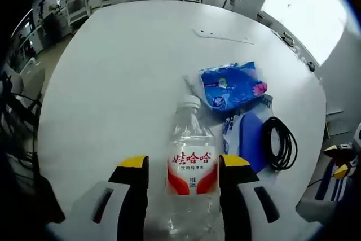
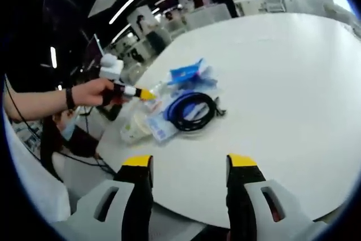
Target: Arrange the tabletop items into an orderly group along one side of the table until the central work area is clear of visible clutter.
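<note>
We see a clear glossy plastic bottle (image 1: 190, 165) between our left jaws; ahead, a shiny crinkled blue packet (image 1: 232, 86) on the smooth matt white table (image 1: 130, 66).

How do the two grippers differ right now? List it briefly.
The left gripper has a clear water bottle between its jaws; the right gripper has nothing between them. The left sits over the white table near the clutter; the right hangs at the table's edge. Both have yellow-tipped black jaws.
</note>
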### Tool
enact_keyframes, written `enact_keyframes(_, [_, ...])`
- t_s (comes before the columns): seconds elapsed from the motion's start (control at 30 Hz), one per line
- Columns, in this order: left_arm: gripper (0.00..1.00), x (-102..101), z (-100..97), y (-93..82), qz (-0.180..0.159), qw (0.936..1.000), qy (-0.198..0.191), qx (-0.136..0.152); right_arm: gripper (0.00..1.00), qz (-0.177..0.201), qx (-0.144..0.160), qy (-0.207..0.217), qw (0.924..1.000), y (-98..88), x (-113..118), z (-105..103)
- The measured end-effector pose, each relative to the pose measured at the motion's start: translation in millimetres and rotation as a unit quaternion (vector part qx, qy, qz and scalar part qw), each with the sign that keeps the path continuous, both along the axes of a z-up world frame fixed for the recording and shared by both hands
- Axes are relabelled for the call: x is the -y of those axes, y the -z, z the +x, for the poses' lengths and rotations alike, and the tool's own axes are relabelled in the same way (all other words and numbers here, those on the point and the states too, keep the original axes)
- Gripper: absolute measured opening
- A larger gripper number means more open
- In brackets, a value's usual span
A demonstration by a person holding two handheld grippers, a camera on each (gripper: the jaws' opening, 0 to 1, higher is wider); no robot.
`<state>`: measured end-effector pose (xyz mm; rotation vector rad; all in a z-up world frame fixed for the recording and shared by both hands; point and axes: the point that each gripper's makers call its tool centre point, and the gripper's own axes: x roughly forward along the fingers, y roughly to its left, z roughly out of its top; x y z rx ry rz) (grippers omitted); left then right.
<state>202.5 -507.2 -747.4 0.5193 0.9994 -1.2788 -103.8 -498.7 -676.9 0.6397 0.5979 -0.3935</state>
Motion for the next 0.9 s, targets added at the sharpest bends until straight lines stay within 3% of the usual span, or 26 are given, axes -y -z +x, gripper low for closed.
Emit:
enact_keyframes(0.17, [0.47,1,-1.2,3.8,0.001,0.9999,-0.001,-0.011,0.50,0.004,-0.006,-0.005,1.0000,3.6,-3,0])
enact_keyframes(0.23, [0.38,8,-3.4,0.5,-0.027,0.9994,-0.004,-0.019,0.50,0.005,-0.006,-0.004,1.0000,4.1,-3,0])
enact_keyframes(0.47, [0.37,2,-2.6,-2.1,-0.038,0.9991,-0.012,-0.015,0.47,0.009,-0.006,-0.002,0.9999,5.6,-5,-4])
enact_keyframes(0.9, [0.37,-21,23.1,-5.9,-0.015,0.9992,-0.038,0.001,0.46,0.004,-0.006,-0.008,0.9999,2.7,-5,0])
